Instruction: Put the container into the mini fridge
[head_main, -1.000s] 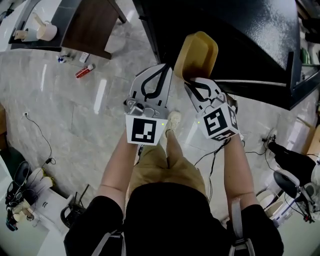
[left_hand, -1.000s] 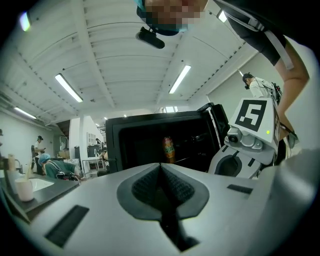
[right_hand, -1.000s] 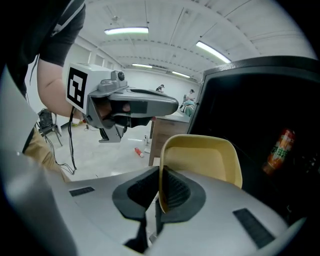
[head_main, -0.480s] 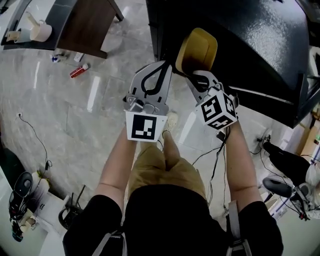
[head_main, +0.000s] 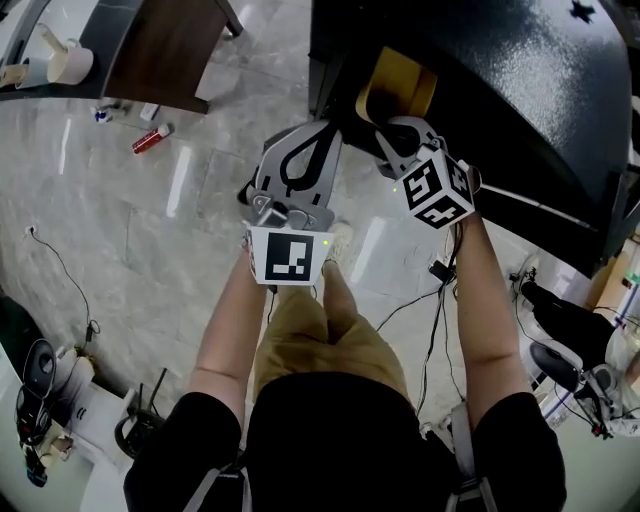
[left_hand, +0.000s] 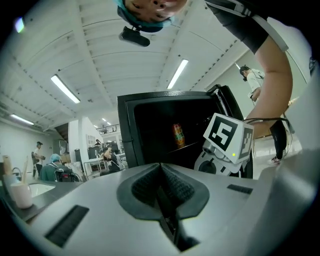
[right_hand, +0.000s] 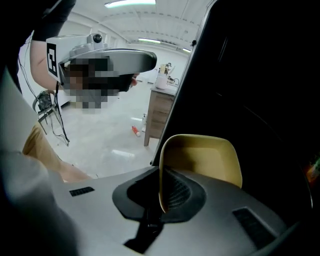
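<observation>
My right gripper (head_main: 392, 132) is shut on the rim of a yellow container (head_main: 396, 85), an empty tub standing on edge; it reaches into the dark opening of the black mini fridge (head_main: 520, 90). In the right gripper view the yellow container (right_hand: 200, 160) is pinched by its left wall between the pads, with the right gripper (right_hand: 161, 192) at the fridge's black interior (right_hand: 260, 100). My left gripper (head_main: 305, 160) is shut with nothing in it, beside the right one. The left gripper (left_hand: 161, 187) faces the open fridge (left_hand: 165, 130), where a can (left_hand: 178, 135) stands on a shelf.
A dark wooden table (head_main: 160, 45) stands to the far left, with a red bottle (head_main: 150, 138) lying on the marble floor near its leg. Cables (head_main: 430, 290) trail on the floor by my right side. Equipment (head_main: 570, 360) sits at the right edge.
My right gripper has carried the yellow container forward, so that it is partly inside the fridge opening. The left gripper has stayed about where it was.
</observation>
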